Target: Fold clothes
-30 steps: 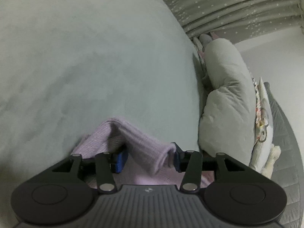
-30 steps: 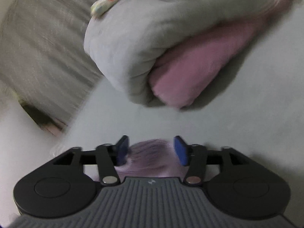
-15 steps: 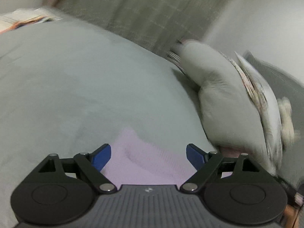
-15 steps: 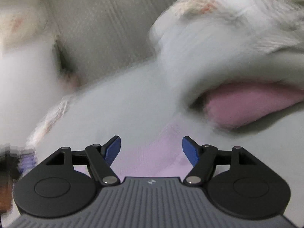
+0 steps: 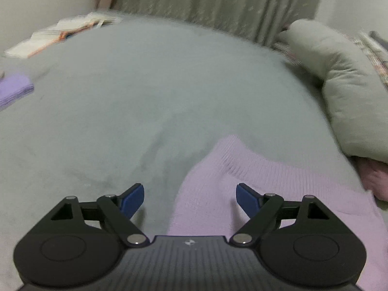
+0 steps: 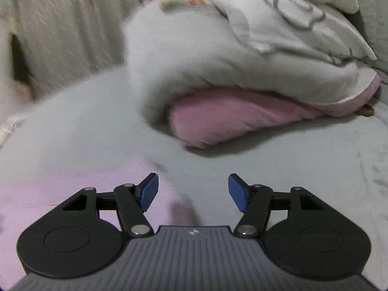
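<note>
Lilac knit, the sweater (image 5: 254,194) now lies loose on the grey bedsheet (image 5: 145,97); a second ago we had a fold of it pinched in the left gripper (image 5: 190,197) and a bunched bit between the right gripper's (image 6: 193,192) pads, and half a second ago both had already let go. Now both pairs of tongs stand spread wide and hold nothing.

In the left wrist view our left gripper hangs low over the sheet, pointing toward the curtain (image 5: 218,4) at the top of the frame. The sweater's ribbed edge runs from the middle of the frame to the lower right, under the right-hand blue pad (image 5: 247,200), while the left-hand pad is over bare sheet.

In the right wrist view the sweater (image 6: 72,194) fills the lower left, under the left-hand pad (image 6: 148,192); the gap between the pads shows mostly sheet.

Ahead of the right gripper a grey duvet (image 6: 218,68) is heaped over a pink pillow (image 6: 230,118), near the sweater's far edge but apart from it. In the left view the sheet is open across the middle and left, with a small folded purple cloth (image 5: 13,91) at the left edge and white papers (image 5: 60,34) at the upper left.
</note>
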### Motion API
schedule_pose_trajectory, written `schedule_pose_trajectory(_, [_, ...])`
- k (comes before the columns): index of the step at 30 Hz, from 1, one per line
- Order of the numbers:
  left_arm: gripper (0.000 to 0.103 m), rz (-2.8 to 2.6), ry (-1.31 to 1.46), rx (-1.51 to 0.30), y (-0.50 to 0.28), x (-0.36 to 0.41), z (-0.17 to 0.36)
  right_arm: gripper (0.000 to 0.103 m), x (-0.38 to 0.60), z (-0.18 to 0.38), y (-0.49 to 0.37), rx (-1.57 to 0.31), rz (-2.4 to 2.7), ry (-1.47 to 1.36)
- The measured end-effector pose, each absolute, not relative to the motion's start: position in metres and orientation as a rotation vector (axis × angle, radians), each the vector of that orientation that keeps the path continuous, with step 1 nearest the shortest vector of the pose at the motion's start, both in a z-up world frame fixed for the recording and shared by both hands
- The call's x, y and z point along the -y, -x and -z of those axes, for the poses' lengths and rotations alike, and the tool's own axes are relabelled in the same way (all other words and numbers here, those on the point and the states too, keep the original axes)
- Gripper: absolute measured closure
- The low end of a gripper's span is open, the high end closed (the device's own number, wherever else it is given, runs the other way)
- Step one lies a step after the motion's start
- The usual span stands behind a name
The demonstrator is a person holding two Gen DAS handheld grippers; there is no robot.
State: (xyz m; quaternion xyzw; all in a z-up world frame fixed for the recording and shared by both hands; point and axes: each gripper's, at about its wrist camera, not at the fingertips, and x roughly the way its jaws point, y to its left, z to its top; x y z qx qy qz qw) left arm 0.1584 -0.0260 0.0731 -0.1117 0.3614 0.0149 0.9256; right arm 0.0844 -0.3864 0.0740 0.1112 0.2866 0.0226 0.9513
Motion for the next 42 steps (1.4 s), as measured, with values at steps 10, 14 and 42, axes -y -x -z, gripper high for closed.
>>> schedule_pose_trajectory(10, [0.018, 0.153, 0.009, -0.594, -0.056, 0.142, -0.074, 0.029, 0.334, -0.070, -0.046, -0.541, -0.095, -0.093])
schedule_pose_trajectory(14, [0.002, 0.020, -0.056, -0.594, -0.084, 0.150, -0.020, 0.010, 0.324, -0.053, -0.048, -0.551, -0.092, -0.068])
schedule_pose_trajectory(42, [0.000, 0.126, 0.018, -0.670, -0.084, 0.108, -0.007, 0.000, 0.415, -0.028, -0.015, -0.640, 0.099, -0.234])
